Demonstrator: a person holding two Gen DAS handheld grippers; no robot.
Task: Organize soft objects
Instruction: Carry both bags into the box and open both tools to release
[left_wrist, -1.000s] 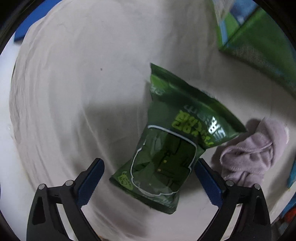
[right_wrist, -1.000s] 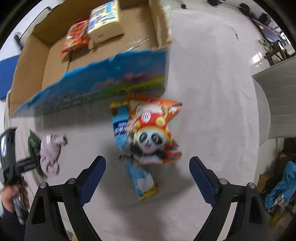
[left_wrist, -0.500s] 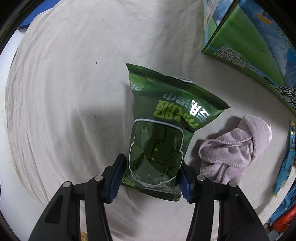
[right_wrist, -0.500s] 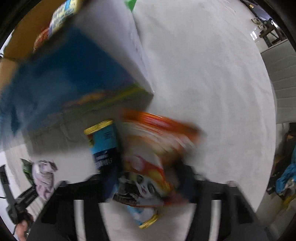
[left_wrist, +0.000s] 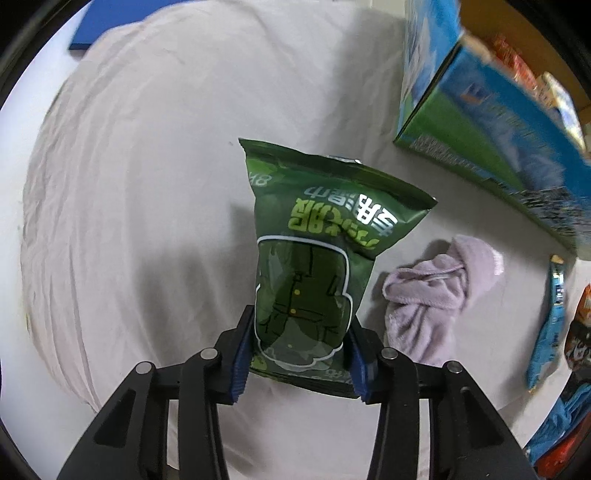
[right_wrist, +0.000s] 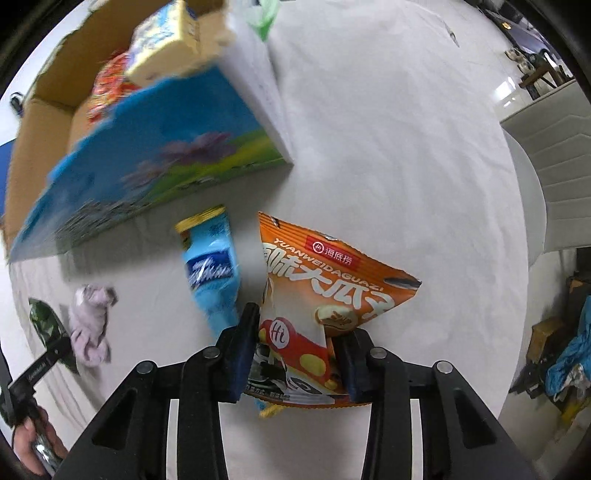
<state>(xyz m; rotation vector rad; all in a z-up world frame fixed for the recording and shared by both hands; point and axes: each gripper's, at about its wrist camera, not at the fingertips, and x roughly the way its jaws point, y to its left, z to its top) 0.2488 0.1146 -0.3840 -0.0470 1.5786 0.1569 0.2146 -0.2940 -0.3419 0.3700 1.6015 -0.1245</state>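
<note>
Your left gripper (left_wrist: 299, 350) is clamped on the lower end of the green snack bag (left_wrist: 325, 251), above the white cloth (left_wrist: 147, 184) beside the lilac towel (left_wrist: 439, 306). Your right gripper (right_wrist: 299, 354) grips the orange seed packet (right_wrist: 325, 295), beside the blue packet (right_wrist: 214, 273), near the open cardboard box (right_wrist: 147, 155)

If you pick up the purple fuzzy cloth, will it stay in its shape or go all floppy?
Probably floppy: the purple cloth lies crumpled in soft folds on the white sheet, so it would likely droop and unfold from wherever it is pinched. It looks light, and its fuzzy surface should grip rather than slip. It seems unlikely to roll or break.
</note>
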